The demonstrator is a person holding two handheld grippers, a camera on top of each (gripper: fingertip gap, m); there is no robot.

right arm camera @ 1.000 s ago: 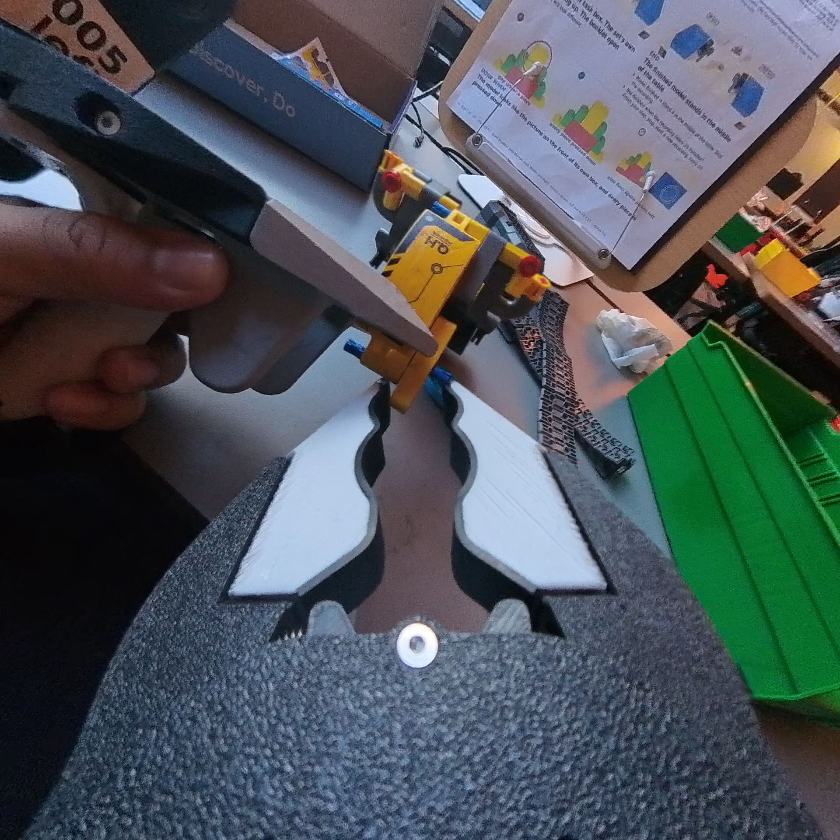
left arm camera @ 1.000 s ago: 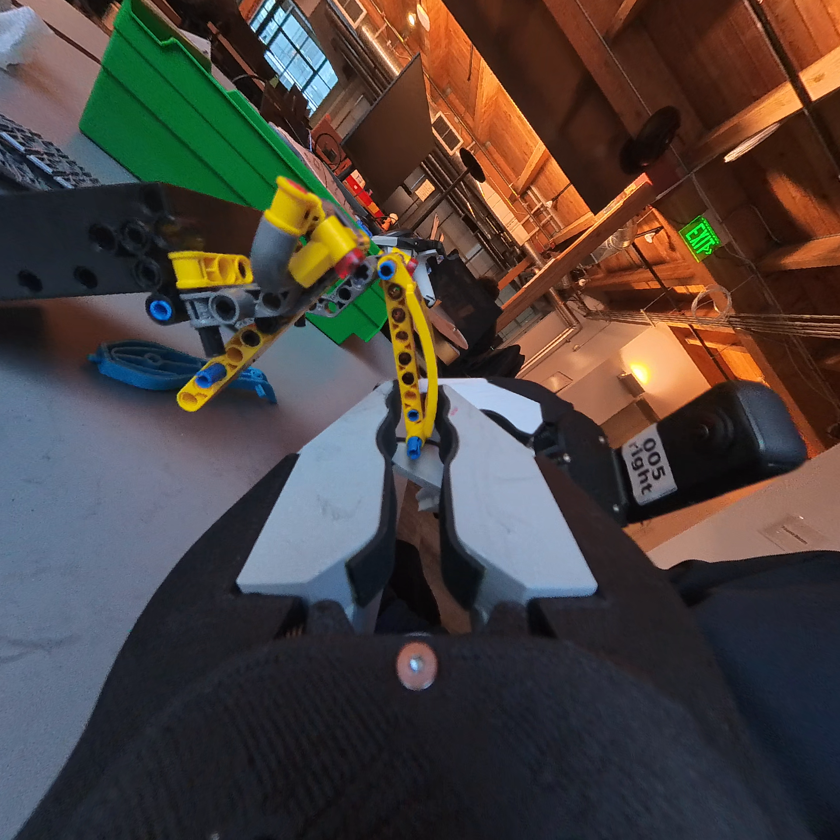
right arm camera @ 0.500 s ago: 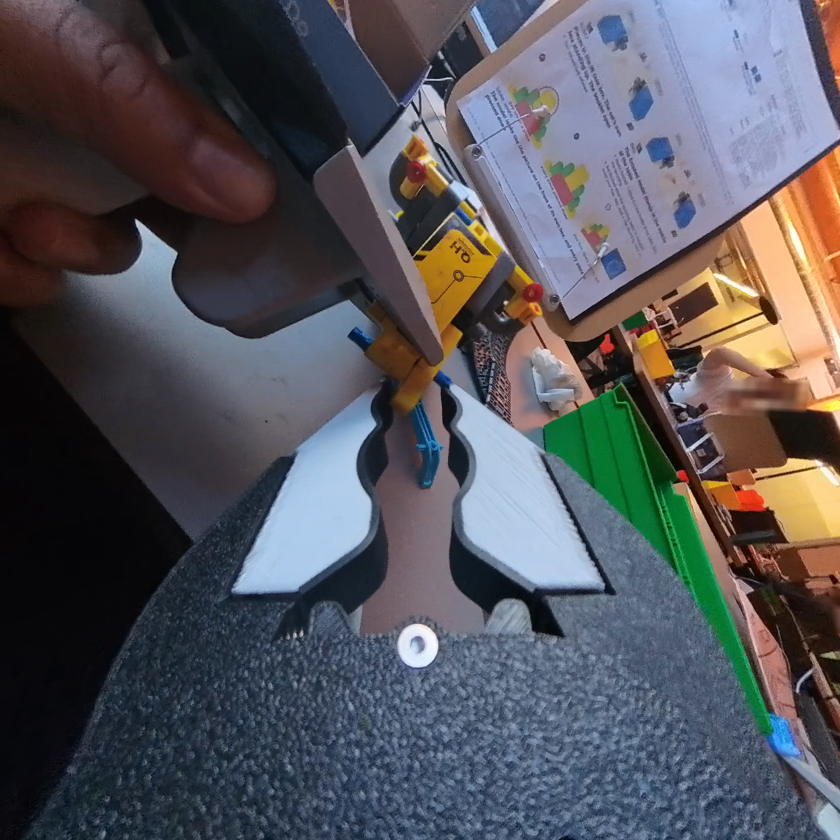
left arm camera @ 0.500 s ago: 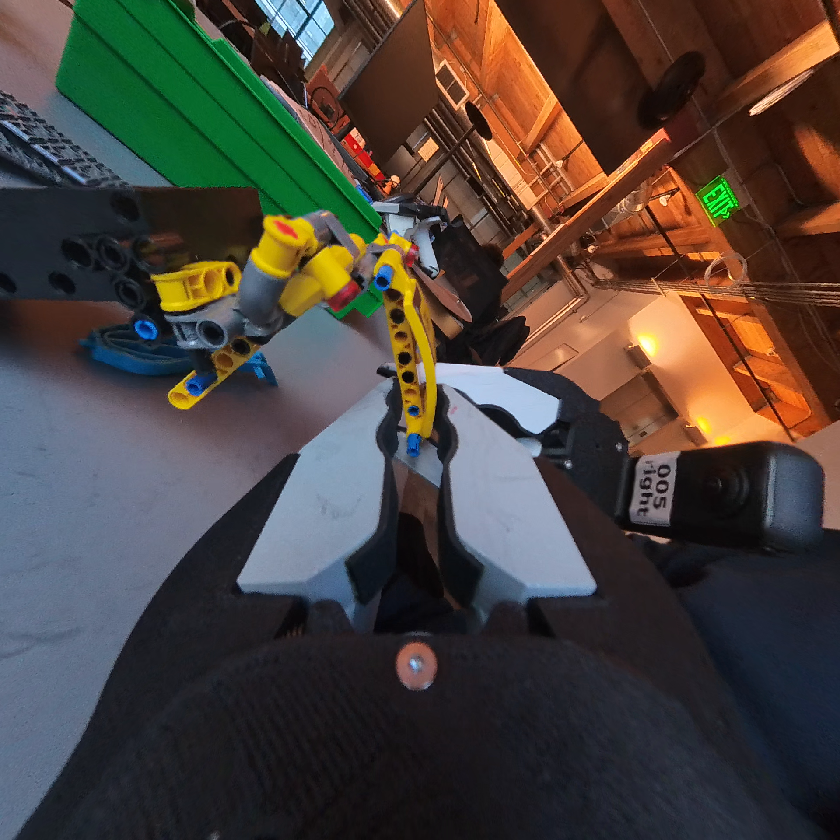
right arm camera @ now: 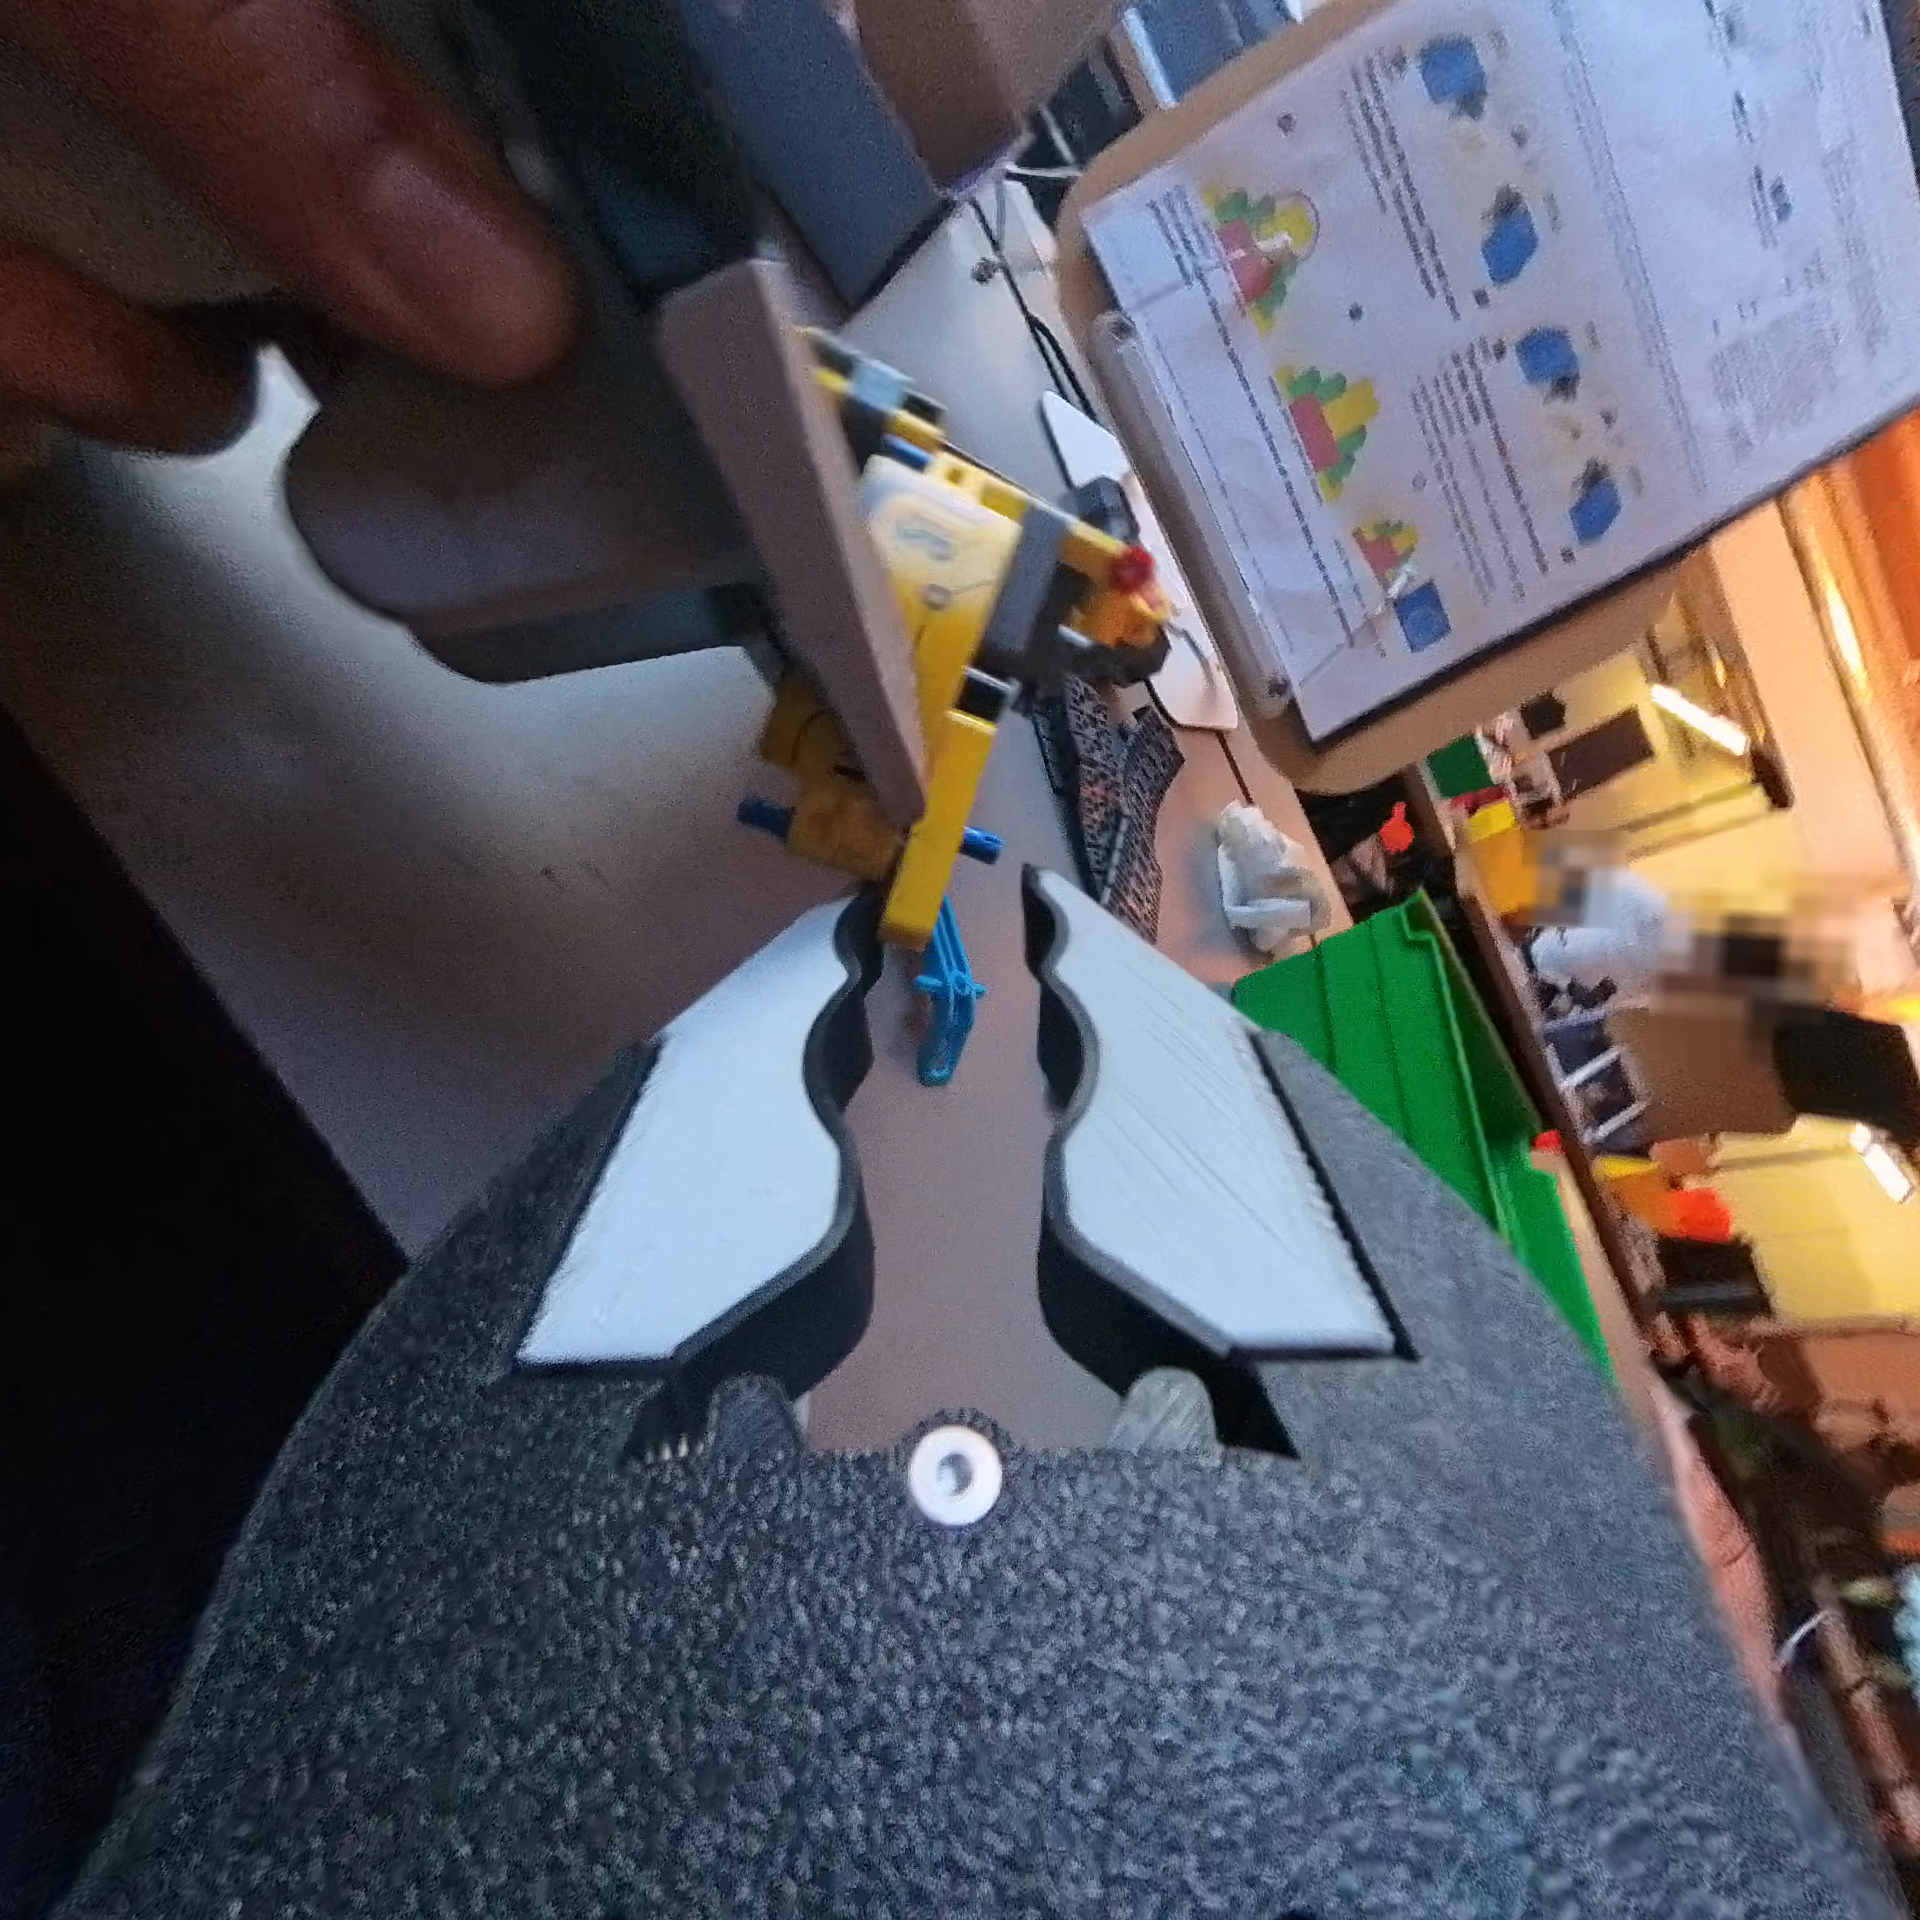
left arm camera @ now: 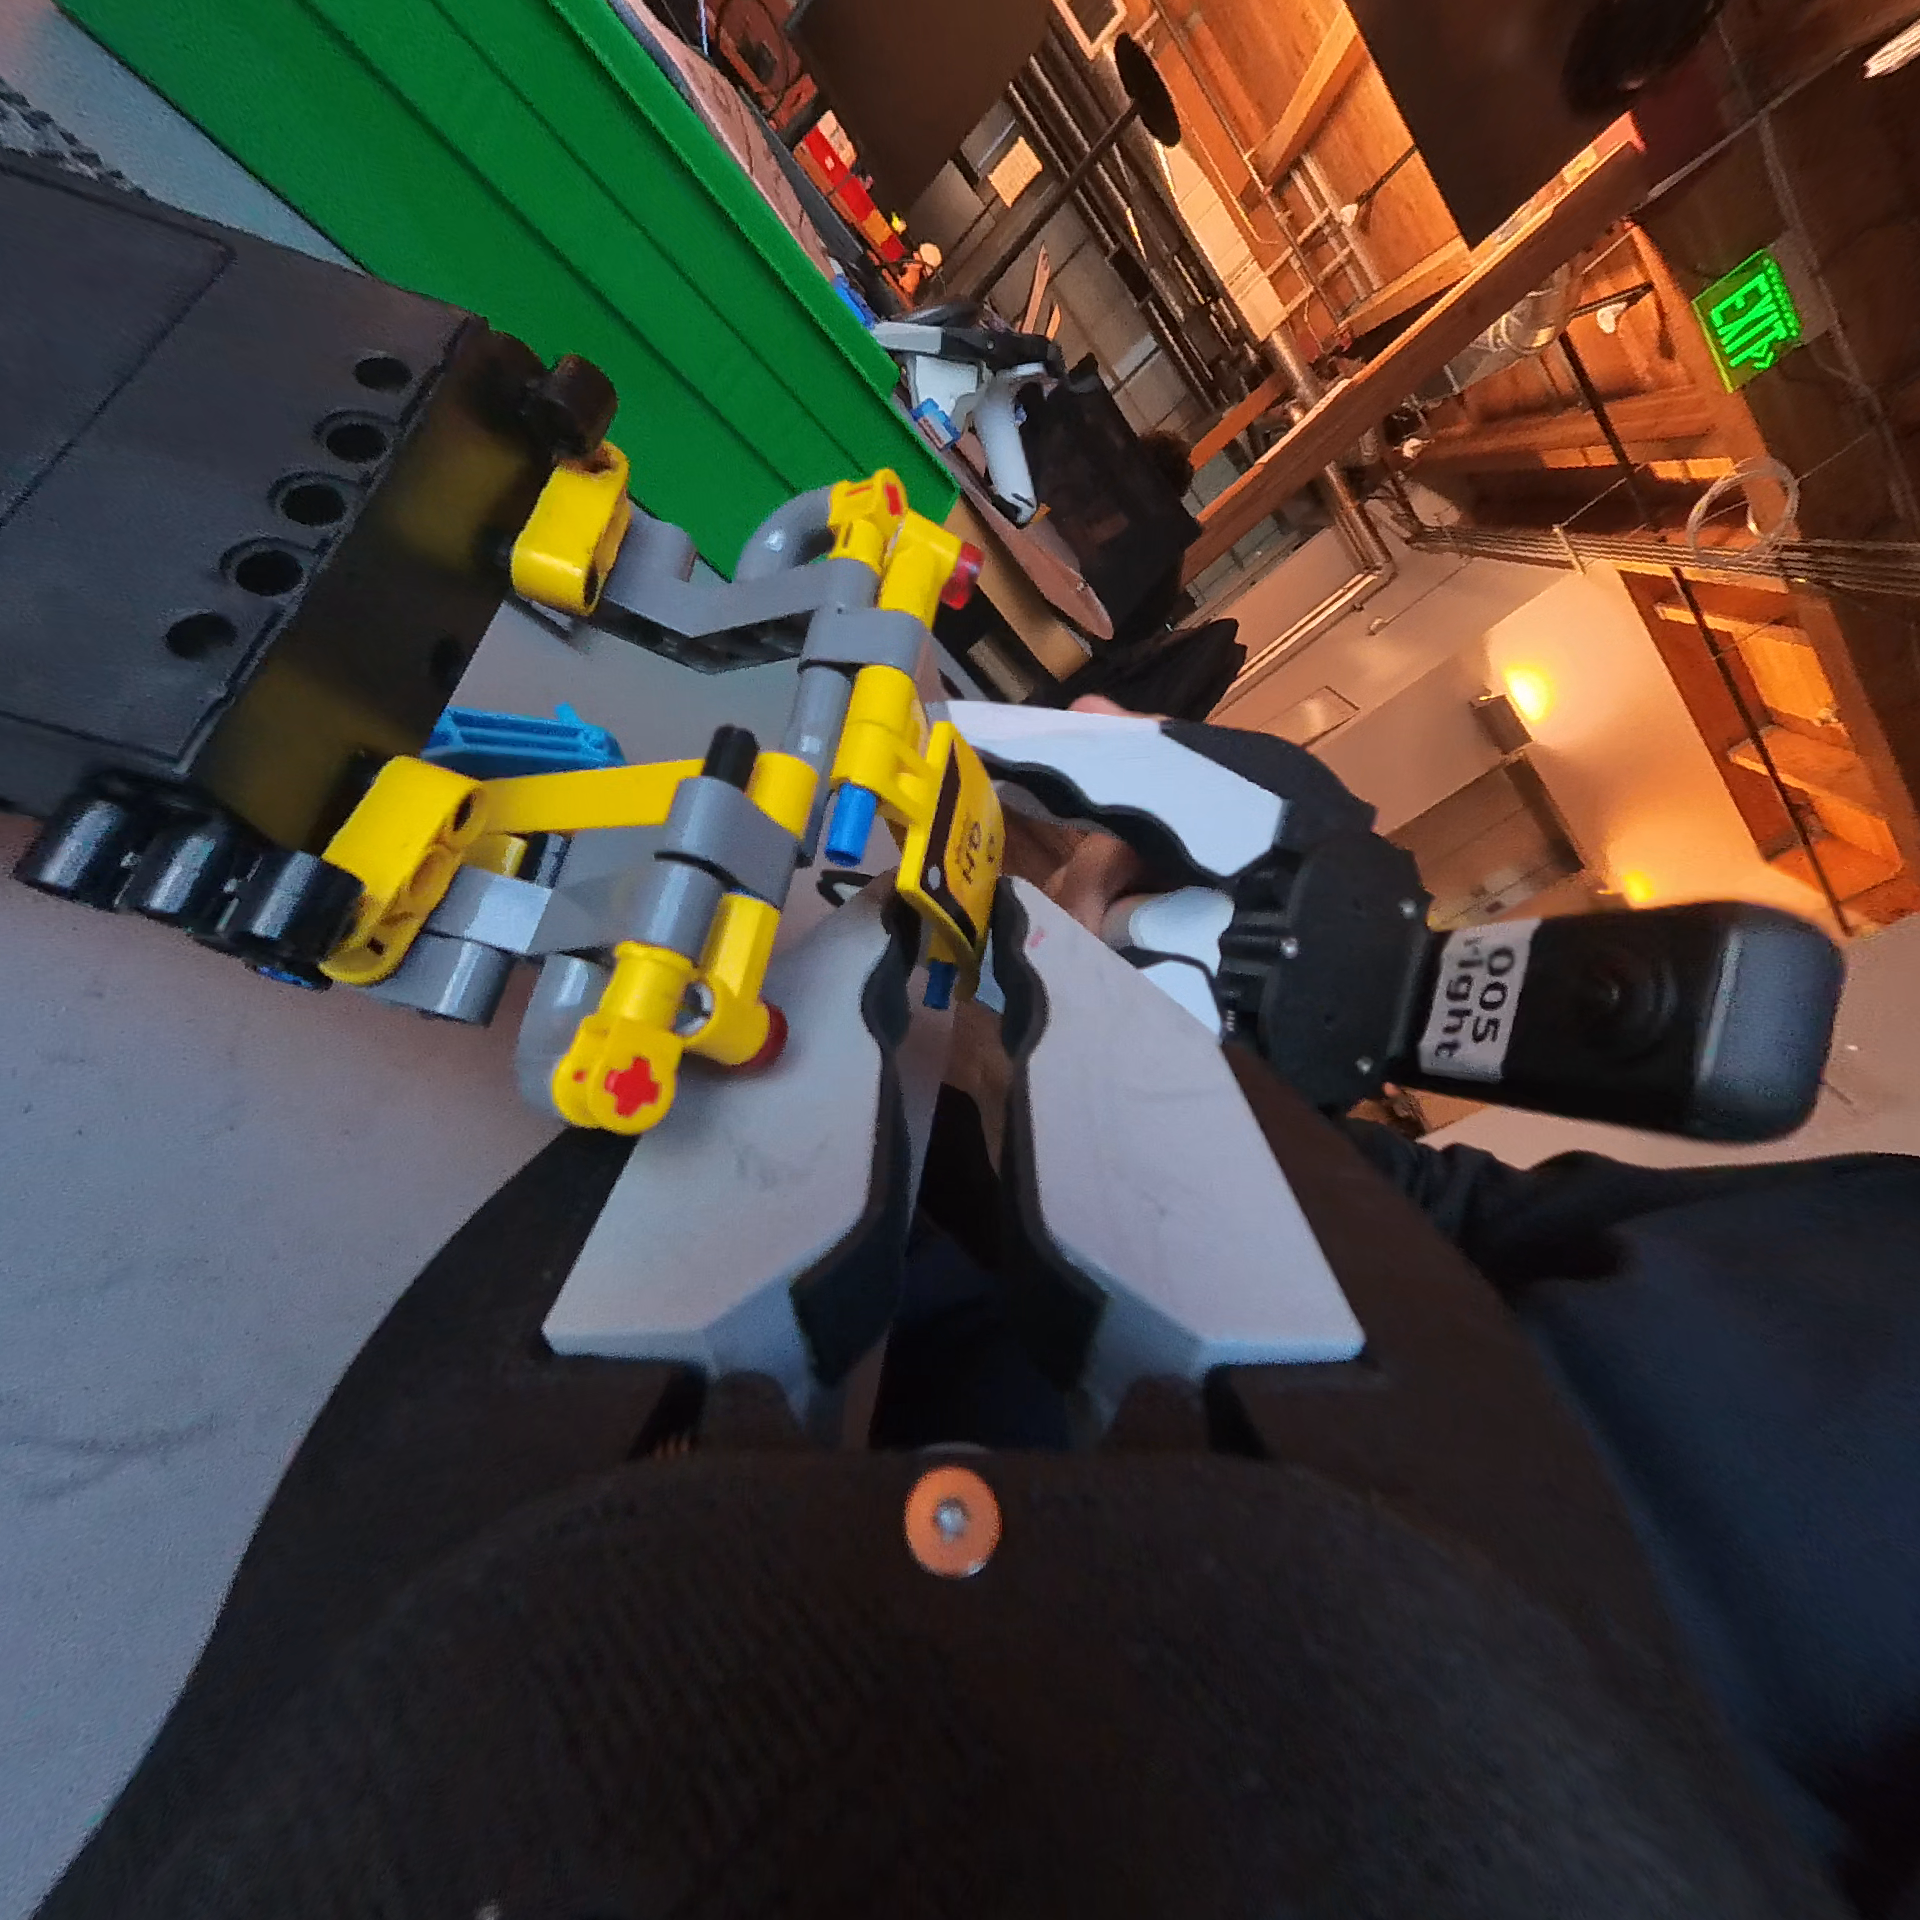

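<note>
Fingers of my left gripper (left arm camera: 951,961) pinch the yellow toy digger (left arm camera: 727,821) by its flat yellow panel. My right gripper (right arm camera: 940,914) is wide apart, just beside the digger's yellow beam, above the grey table (right arm camera: 436,935).

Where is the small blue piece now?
In the right wrist view, the small blue piece lies on the table, seen between the open right gripper fingers, just below the yellow model.
</note>
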